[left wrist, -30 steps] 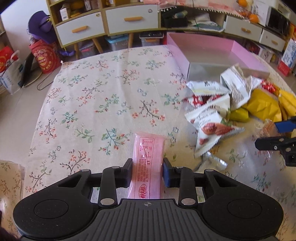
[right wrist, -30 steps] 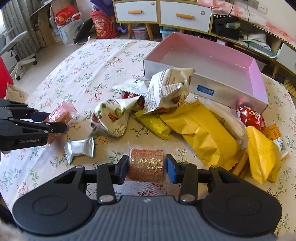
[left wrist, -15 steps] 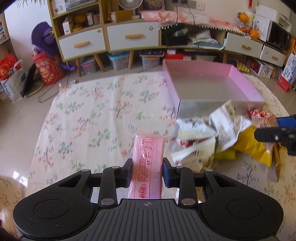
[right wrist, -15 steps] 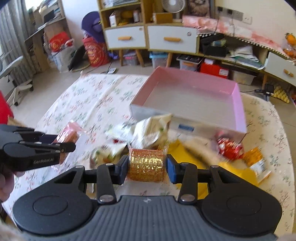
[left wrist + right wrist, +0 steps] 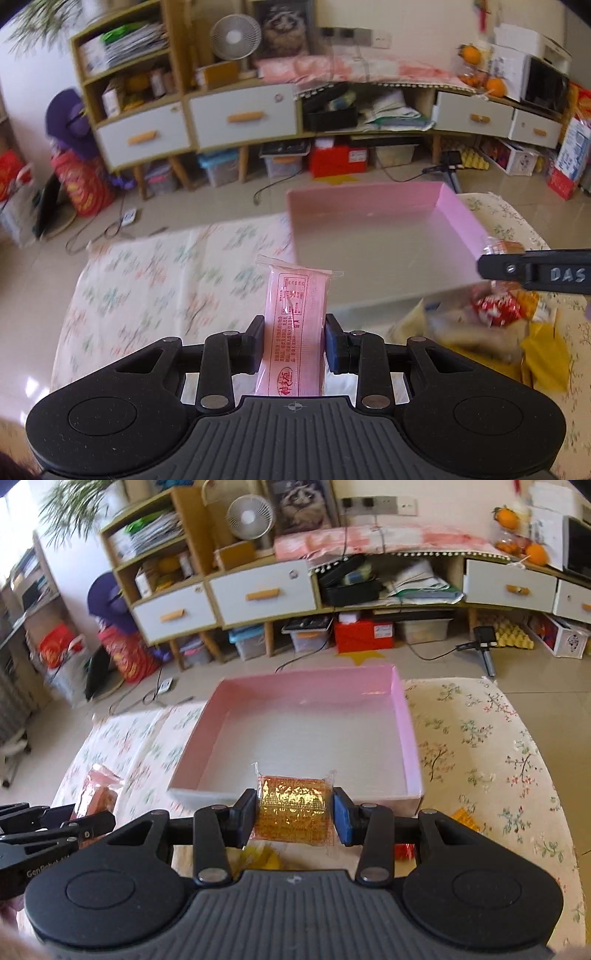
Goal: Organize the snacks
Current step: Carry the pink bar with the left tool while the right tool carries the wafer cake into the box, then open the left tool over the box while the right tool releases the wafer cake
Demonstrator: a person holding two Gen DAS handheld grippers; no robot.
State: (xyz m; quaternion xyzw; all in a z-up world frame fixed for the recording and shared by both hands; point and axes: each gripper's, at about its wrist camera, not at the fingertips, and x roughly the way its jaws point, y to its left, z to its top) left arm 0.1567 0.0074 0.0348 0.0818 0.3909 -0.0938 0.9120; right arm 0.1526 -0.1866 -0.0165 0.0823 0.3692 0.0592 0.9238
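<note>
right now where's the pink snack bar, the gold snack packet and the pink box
pink snack bar (image 5: pixel 295 325), left wrist view, middle of the printed wrapper between the pads
gold snack packet (image 5: pixel 293 805), right wrist view, centre of the foil face
pink box (image 5: pixel 404 716), right wrist view, its right inner wall

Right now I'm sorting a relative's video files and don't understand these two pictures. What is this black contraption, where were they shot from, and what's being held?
There is no machine arm: a person holds a pair of hand-operated tongs in each hand, each with a wide-angle camera looking along its fingers.

The left-hand picture shows the left tongs clamped on a pink snack packet.

The right-hand picture shows the right tongs clamped on a gold foil snack.

Ahead of both, an open pink box, nothing visible inside, sits on a floral tablecloth. More snack packets lie beside it.
</note>
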